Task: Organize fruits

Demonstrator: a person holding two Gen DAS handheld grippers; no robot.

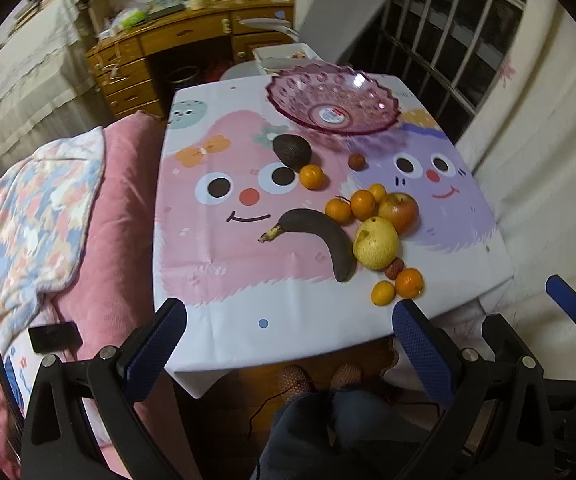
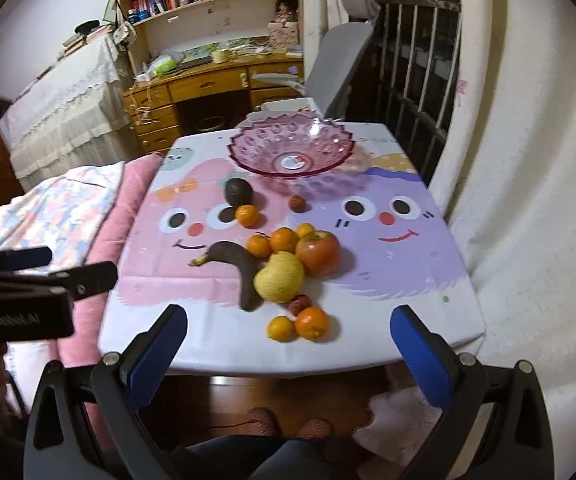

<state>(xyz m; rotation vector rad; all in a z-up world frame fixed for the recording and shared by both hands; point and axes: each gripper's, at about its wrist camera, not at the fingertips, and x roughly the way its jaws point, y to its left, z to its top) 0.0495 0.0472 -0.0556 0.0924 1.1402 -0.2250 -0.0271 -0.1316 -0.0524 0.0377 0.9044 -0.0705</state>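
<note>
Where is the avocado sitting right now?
The avocado lies on the tablecloth at the far left of the fruit group, just in front of the pink glass bowl, with a small orange touching its near side.

A translucent pink dimpled glass bowl [image 2: 291, 147] stands on a bench cloth printed with pink and purple cartoon faces [image 2: 404, 264], alongside a blackened banana [image 2: 239, 268], a yellow pear [image 2: 279, 277] and a red apple [image 2: 317, 253].

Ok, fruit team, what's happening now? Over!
Left tool and right tool open, empty, short of table. Pink bowl empty; banana, apple, pear on cloth. Path clear.
</note>
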